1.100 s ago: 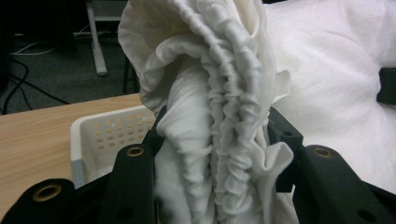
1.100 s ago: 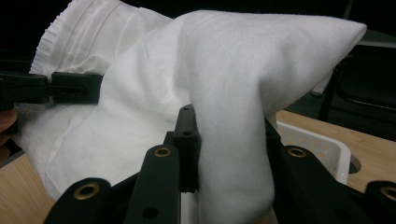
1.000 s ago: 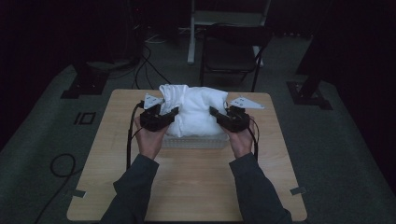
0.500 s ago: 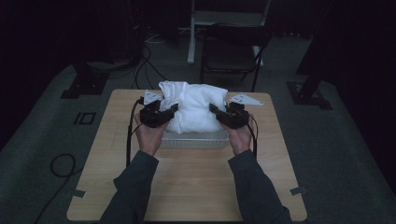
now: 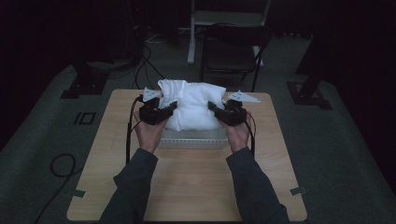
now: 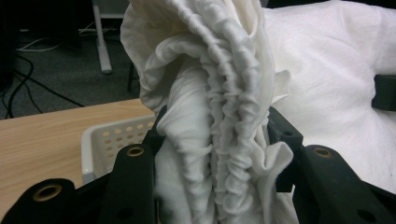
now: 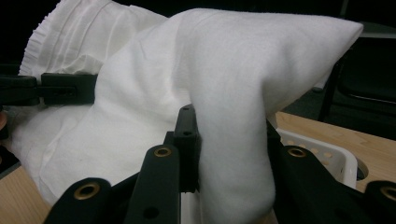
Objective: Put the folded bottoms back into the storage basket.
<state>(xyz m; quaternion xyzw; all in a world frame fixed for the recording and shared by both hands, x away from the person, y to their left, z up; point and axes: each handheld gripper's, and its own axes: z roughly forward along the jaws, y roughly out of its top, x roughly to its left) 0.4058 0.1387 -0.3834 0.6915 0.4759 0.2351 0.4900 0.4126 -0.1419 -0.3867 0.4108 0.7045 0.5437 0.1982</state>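
A light wooden table with rounded corners [image 5: 187,186] stands on dark grey-green carpet [image 5: 42,140]. Behind it a black folding chair [image 5: 231,51] sits before a pale metal stand [image 5: 194,28]. Black cables [image 5: 60,168] snake across the floor. The far room lies in deep shadow.

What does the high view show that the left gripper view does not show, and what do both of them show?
The high view alone takes in the person's two hands, the left hand and the right hand, the right gripper biting the cloth's other side, and the dark chair behind the table. The left gripper view alone gives the gathered, elastic-like ruffled hem pinched between the left gripper and its jaws. Both share the white cloth, the perforated white basket under it, and the wooden table.
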